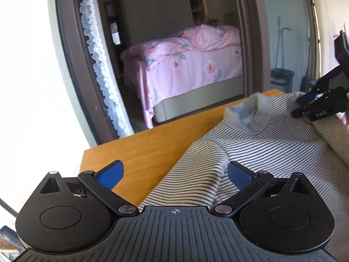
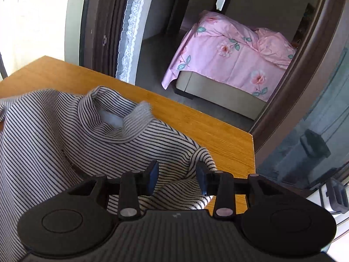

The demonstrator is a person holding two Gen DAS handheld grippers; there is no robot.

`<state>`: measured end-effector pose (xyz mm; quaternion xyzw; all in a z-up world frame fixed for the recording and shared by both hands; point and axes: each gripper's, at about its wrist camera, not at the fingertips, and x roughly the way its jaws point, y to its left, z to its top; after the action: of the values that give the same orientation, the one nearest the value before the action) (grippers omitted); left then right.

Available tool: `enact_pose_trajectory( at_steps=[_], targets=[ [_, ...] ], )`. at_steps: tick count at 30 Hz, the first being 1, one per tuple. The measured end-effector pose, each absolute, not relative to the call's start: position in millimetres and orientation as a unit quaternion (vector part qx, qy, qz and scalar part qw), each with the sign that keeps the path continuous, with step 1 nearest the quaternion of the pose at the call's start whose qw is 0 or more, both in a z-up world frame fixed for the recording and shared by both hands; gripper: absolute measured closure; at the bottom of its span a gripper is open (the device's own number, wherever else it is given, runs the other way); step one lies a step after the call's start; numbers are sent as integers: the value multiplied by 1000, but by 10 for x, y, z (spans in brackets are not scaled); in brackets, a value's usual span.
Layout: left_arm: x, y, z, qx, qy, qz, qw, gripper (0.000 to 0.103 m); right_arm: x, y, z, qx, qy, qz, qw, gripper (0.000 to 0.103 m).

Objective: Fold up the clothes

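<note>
A black-and-white striped sweater (image 1: 257,144) with a high collar lies rumpled on the wooden table (image 1: 139,150); it also shows in the right wrist view (image 2: 65,139). My left gripper (image 1: 174,174) is open, its jaws wide apart over the sweater's left shoulder edge, holding nothing. My right gripper (image 2: 177,176) has its jaws partly closed around a bunched fold of the sweater's right shoulder (image 2: 185,174), with cloth between the blue pads. The right gripper also shows in the left wrist view (image 1: 316,102) at the sweater's far side.
The table's corner (image 2: 250,135) and edges are close on both sides. Beyond it is a doorway with a lace curtain (image 1: 98,61), and a bed with a pink floral cover (image 1: 192,61). A dark bin (image 1: 281,80) stands at the right.
</note>
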<state>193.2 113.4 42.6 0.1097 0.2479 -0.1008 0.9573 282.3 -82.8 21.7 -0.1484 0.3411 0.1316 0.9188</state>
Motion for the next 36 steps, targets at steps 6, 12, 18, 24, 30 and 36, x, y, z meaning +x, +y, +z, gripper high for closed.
enact_pose_trajectory(
  at_steps=[6,12,18,24,30,36],
  targets=[
    [1755,824,420,27,259,-207,943,0,2106,-989,350,-138,319,180,920,39],
    [1754,593,129,-49,282,-242,927,0,1208,-1089,350,-133,347,267,889,39],
    [1896,652,-71,-55,306,-186,932,0,605,-932,133,-166,378,341,845,39],
    [1750,698,-71,-51,314,-184,930,0,759,-913,231,-128,347,327,870,40],
    [1565,693,-65,-40,318,-194,927,0,1745,-812,761,-73,289,308,904,69],
    [1518,693,-41,-43,303,-189,933,0,2997,-213,430,-20,356,313,880,63]
  ],
)
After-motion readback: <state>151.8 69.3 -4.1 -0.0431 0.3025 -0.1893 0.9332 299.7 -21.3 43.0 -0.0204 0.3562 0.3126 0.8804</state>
